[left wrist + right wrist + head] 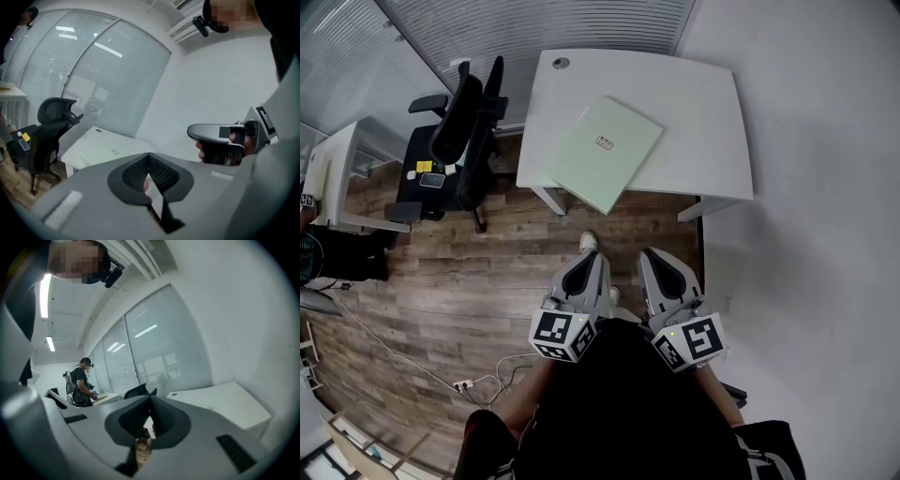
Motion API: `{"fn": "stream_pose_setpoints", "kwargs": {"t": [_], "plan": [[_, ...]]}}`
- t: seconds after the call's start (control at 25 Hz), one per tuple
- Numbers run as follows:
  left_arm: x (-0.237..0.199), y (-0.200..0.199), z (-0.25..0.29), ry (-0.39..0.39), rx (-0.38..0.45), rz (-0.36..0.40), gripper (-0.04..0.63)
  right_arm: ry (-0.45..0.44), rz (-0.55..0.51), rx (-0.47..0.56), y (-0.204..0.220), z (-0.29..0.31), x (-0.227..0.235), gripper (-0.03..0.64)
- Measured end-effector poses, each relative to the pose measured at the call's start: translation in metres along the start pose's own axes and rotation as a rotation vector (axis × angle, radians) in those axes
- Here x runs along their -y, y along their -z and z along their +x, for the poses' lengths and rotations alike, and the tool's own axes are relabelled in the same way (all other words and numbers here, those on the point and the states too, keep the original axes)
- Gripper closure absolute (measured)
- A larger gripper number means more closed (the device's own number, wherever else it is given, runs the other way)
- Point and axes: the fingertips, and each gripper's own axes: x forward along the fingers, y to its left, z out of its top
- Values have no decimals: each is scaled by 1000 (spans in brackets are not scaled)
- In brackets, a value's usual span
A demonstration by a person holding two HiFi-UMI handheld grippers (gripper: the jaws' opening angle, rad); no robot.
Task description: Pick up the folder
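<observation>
Folder: I see the pale green folder (605,150) lying flat and skewed on the near left part of the table. A small label sits near its middle, and its near corner pokes out past the table's near edge.
Table: the white table (703,112) stands against the right wall, with a round cable port (561,63) at its far left corner.
Left claw: my left gripper (149,158) has its jaws together, pad against pad, with nothing between them.
Right claw: my right gripper (150,400) looks the same, its tips meeting with nothing clamped. Through the slit under the pads I see only floor.
Gap to folder: both grippers sit side by side close to my body, over the floor on the near side of the table. Their noses point toward the table, well apart from the folder.
Shoe: one pale shoe (589,242) shows on the floor between the grippers and the table.
Chair: a black office chair (459,141) stands just left of the table, with a small yellow item (423,167) on its seat.
Floor: wood plank floor (441,272), with a white power strip (464,384) and loose cables at the near left.
Far side: a glass wall with blinds (534,23) runs behind the table and chair.
Other person: in the right gripper view, a person in dark clothes (82,383) wearing a backpack stands at a desk (107,398) far off on the left.
</observation>
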Motion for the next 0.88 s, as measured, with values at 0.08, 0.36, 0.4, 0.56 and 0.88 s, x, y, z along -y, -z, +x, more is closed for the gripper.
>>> {"fn": "stream_pose_setpoints", "kwargs": {"t": [0.08, 0.36, 0.4, 0.56, 0.88], "plan": [[-10, 3, 12, 4, -20, -46, 591, -3, 4, -9, -2, 11, 4, 617], [-47, 22, 47, 8, -98, -177, 591, 11, 37, -66, 7, 44, 27, 617], [-51, 26, 51, 17, -110, -215, 591, 13, 41, -75, 9, 47, 29, 617], [-69, 43, 68, 40, -139, -420, 589, 22, 52, -110, 16, 58, 35, 617], [-104, 71, 97, 39, -165, -655, 584, 22, 60, -167, 31, 83, 44, 617]]}}
